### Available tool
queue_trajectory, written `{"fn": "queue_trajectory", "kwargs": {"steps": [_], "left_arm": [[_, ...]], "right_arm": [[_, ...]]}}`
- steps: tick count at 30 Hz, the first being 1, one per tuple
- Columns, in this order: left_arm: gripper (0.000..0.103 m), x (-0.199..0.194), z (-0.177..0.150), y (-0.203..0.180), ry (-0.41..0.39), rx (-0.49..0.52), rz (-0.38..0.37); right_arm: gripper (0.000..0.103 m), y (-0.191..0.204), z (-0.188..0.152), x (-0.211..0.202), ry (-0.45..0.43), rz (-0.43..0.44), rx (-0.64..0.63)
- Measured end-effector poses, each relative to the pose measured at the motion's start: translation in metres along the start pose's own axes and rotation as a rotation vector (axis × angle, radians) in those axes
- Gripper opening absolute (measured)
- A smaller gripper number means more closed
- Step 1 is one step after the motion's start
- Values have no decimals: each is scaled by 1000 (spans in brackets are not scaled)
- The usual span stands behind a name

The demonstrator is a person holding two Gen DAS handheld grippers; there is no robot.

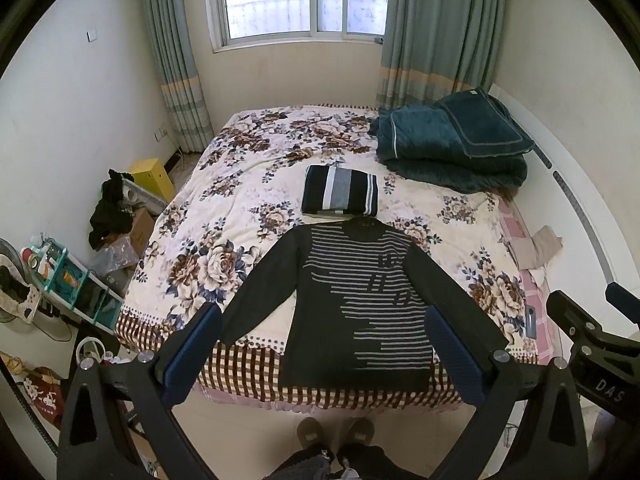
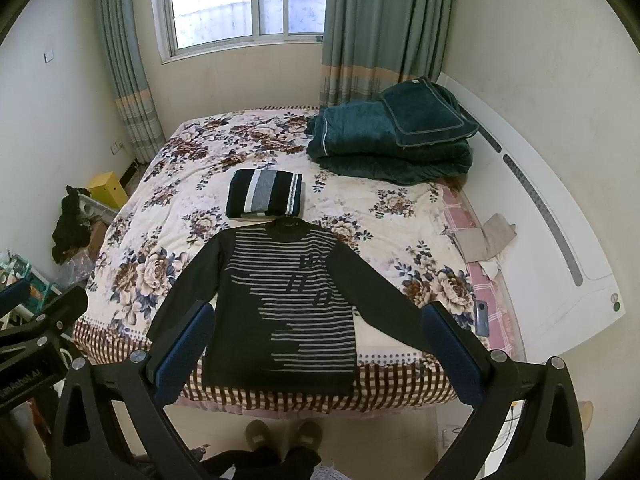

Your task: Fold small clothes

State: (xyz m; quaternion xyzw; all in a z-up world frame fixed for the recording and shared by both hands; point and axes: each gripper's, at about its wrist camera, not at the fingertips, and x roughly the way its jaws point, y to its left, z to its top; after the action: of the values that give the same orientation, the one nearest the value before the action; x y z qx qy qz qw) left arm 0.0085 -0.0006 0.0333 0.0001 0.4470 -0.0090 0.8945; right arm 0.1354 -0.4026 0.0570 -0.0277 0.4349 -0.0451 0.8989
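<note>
A dark sweater with grey stripes point(image 1: 360, 300) lies flat on the floral bed, sleeves spread, hem at the near edge; it also shows in the right wrist view point(image 2: 292, 304). A folded striped garment point(image 1: 340, 192) sits just beyond its collar, also seen in the right wrist view point(image 2: 266, 194). My left gripper point(image 1: 324, 320) is open and empty, held above the near edge of the bed. My right gripper point(image 2: 318, 318) is open and empty, beside the left one; its body shows at the right of the left wrist view point(image 1: 592, 332).
A folded teal blanket point(image 1: 452, 148) lies at the bed's far right. A phone point(image 2: 482, 316) lies at the bed's right edge. Cluttered shelves and boxes point(image 1: 72, 280) stand left of the bed. The person's slippers point(image 1: 336, 432) are on the floor.
</note>
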Motion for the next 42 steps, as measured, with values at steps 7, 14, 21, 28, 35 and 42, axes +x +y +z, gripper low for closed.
{"fn": "queue_trajectory", "kwargs": {"steps": [7, 14, 21, 28, 35, 42], "left_arm": [[103, 3, -3, 3, -1, 3, -8], [103, 43, 1, 1, -85, 55, 72], [103, 155, -10, 5, -45, 84, 128], [103, 268, -35, -26, 101, 93, 218], [103, 395, -68, -81, 243, 92, 314], [103, 511, -121, -99, 420, 54, 374]], "right_arm": [[103, -3, -6, 2, -1, 2, 3], [103, -13, -2, 27, 24, 4, 61], [103, -96, -16, 119, 159, -124, 293], [101, -265, -90, 227, 287, -299, 587], [97, -465, -197, 413, 439, -207, 860], [97, -527, -310, 634, 667, -95, 941]]}}
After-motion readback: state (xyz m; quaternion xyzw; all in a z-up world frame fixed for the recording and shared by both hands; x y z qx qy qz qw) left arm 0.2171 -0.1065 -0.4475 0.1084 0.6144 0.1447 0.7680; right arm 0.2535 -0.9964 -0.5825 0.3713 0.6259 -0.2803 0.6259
